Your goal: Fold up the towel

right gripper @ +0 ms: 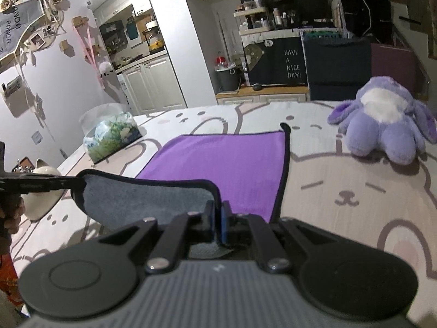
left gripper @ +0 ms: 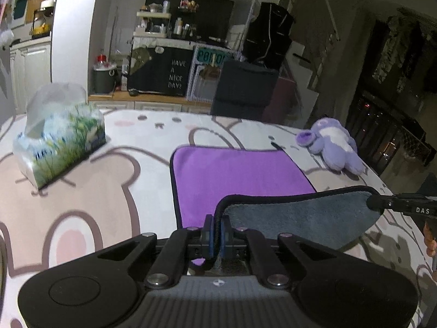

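A purple towel (left gripper: pixel 235 175) with a grey underside and black trim lies on the bear-print table cover; it also shows in the right wrist view (right gripper: pixel 232 164). Its near edge is lifted, grey side (left gripper: pixel 300 218) showing. My left gripper (left gripper: pixel 217 229) is shut on the towel's near left corner. My right gripper (right gripper: pixel 217 216) is shut on the near right corner. The lifted edge hangs between them, a little above the table. Each gripper shows at the other view's edge: the right one (left gripper: pixel 374 203) and the left one (right gripper: pixel 72 184).
A tissue pack (left gripper: pixel 60 142) stands at the left of the towel. A purple plush toy (left gripper: pixel 333 145) lies at the right, near the table's edge. A white bowl-like object (right gripper: pixel 41 191) sits at the near left. A chair back (left gripper: pixel 243 84) stands behind the table.
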{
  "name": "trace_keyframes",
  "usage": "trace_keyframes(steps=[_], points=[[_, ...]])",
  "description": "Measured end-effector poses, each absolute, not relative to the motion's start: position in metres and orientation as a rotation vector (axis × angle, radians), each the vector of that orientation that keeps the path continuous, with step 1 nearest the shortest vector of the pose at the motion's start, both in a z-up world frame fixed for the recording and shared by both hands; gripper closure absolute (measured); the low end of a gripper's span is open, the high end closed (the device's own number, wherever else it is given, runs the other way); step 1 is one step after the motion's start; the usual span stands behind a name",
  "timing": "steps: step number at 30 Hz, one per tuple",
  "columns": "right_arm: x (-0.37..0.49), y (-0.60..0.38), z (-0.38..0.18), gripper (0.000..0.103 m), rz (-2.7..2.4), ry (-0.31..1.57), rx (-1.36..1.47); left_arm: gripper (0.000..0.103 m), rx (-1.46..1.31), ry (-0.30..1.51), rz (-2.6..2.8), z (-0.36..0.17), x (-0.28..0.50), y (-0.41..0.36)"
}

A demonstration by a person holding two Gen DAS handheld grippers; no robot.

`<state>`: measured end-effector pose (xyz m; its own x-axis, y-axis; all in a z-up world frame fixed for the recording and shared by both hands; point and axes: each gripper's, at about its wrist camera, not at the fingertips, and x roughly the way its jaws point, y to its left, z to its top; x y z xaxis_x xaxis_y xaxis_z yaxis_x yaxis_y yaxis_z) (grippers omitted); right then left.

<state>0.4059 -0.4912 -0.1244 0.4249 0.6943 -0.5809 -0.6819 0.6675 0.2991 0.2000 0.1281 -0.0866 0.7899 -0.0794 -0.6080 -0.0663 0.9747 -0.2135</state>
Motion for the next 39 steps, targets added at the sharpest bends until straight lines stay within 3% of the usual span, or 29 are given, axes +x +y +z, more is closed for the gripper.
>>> trace_keyframes(steps=[21, 39], points=[[0.475, -0.455, -0.105, 0.098, 0.783, 0.657, 0.031, 0.099, -0.201, 0.558, 0.078, -0.066, 0.292, 0.143], [0.533, -0.415, -0.116, 0.098, 0.726, 0.655, 0.065, 0.099, -0.252, 0.545, 0.135, -0.096, 0.361, 0.168]])
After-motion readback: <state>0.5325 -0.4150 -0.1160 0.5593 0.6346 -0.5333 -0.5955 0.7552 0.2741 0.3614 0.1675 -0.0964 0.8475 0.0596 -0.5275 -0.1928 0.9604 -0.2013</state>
